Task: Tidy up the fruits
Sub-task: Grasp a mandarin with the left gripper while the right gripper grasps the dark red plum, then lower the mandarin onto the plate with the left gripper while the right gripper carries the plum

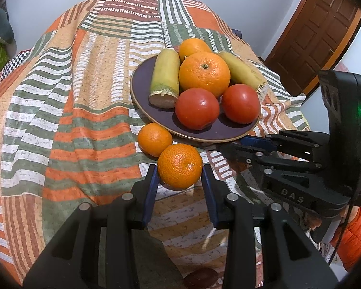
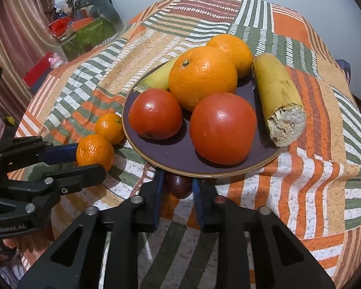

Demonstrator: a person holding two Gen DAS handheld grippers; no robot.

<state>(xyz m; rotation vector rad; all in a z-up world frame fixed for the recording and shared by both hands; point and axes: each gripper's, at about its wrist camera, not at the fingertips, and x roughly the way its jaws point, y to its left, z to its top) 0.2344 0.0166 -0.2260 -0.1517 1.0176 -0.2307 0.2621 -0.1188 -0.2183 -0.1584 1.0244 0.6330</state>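
A purple plate (image 1: 156, 118) (image 2: 170, 156) on the patterned cloth holds two oranges (image 1: 204, 74), two red tomatoes (image 1: 196, 108) and two yellow-green cut pieces (image 1: 164, 77). Two mandarins lie on the cloth at its near-left rim. My left gripper (image 1: 179, 175) (image 2: 89, 160) is shut on the nearer mandarin (image 1: 179, 166) (image 2: 95, 153). The other mandarin (image 1: 154, 139) (image 2: 110, 128) sits just beyond it. My right gripper (image 2: 178, 184) is shut on a small dark red fruit (image 2: 179, 184) under the plate's front rim; it also shows in the left wrist view (image 1: 233, 145).
The table (image 1: 60, 120) is draped in a striped orange, green and white cloth that falls off at all edges. A wooden door (image 1: 317, 31) stands at the back right. Boxes and clutter (image 2: 84, 31) sit on the floor at the left.
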